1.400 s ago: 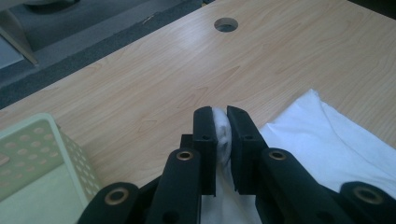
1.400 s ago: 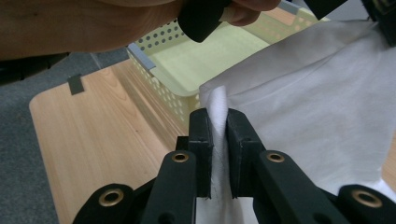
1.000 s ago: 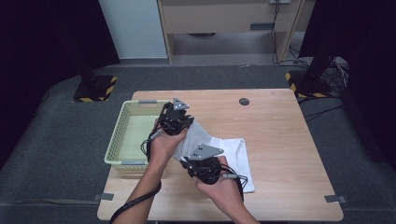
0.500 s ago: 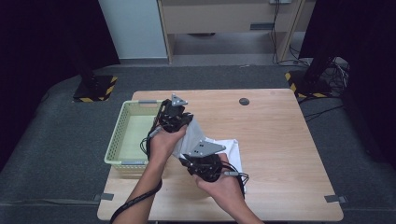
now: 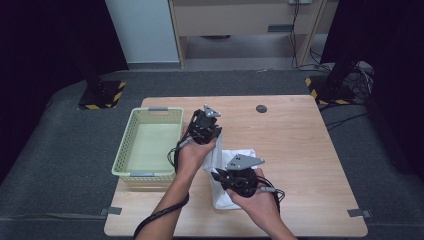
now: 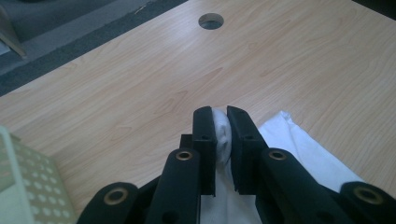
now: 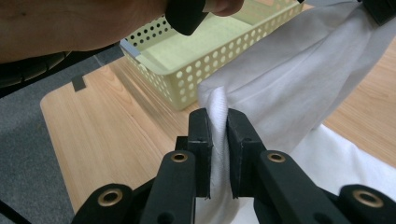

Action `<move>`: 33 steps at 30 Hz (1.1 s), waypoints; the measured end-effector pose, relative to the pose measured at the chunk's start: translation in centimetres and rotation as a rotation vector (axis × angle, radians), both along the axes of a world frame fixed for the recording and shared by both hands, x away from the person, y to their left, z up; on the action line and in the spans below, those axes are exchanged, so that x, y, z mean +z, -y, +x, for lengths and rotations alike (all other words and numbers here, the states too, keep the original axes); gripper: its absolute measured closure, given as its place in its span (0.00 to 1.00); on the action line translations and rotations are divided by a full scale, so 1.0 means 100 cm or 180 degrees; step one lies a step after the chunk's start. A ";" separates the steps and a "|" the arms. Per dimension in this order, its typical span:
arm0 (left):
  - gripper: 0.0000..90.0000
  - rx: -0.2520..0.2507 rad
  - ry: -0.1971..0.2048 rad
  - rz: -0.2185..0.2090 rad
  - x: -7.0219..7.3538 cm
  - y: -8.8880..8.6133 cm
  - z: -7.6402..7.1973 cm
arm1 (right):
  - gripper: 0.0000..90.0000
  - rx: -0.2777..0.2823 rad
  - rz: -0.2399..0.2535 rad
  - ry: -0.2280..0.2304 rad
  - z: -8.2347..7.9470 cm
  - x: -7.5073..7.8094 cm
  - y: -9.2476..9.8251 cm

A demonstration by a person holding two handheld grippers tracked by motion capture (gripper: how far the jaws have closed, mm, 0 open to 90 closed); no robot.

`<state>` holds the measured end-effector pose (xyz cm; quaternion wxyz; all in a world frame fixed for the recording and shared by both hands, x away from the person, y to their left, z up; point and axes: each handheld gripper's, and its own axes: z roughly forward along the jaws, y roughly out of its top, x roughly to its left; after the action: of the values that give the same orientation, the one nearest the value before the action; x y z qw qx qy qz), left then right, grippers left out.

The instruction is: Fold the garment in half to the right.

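Note:
A white cloth (image 5: 220,157) hangs stretched between my two grippers above the wooden table (image 5: 300,145), its lower part resting on the wood. My left gripper (image 5: 209,141) is raised near the basket's right side and is shut on one bunched edge of the cloth (image 6: 222,135). Nearer the front edge, my right gripper (image 5: 216,175) is shut on another edge of the cloth (image 7: 280,102). In the right gripper view the cloth runs up from my jaws toward the other hand (image 7: 70,23).
A pale yellow perforated basket (image 5: 131,150) stands at the table's left, nothing inside it; it shows as well in the right gripper view (image 7: 210,51). A round cable hole (image 5: 261,108) lies at the far middle of the table. Dark stands flank the table on the floor.
Both hands have shifted a little to the left, toward the basket, carrying the cloth with them. The grips on the cloth look unchanged.

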<state>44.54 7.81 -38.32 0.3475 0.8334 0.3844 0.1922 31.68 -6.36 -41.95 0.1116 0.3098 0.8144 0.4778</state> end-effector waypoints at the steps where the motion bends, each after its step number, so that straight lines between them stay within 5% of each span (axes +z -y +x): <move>1: 0.92 -0.0003 0.0008 0.0017 -0.002 0.003 0.000 | 0.91 -0.0007 0.0003 -0.0011 0.000 -0.001 0.002; 17: 0.92 -0.0112 -0.0042 0.0011 -0.026 0.030 0.008 | 0.90 -0.0123 0.0005 -0.0182 0.002 -0.027 0.042; 22: 0.92 -0.0257 0.0062 -0.0046 -0.031 0.033 0.007 | 0.90 -0.0082 -0.0040 -0.0133 0.001 -0.024 0.045; 33: 0.92 -0.0471 0.0030 -0.0093 -0.040 0.034 0.010 | 0.90 -0.0049 -0.0110 -0.0098 0.000 -0.035 0.055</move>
<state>45.51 4.42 -42.32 0.3747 0.8534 0.3230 0.1643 31.65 -11.84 -45.49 0.1080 0.3214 0.8217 0.4580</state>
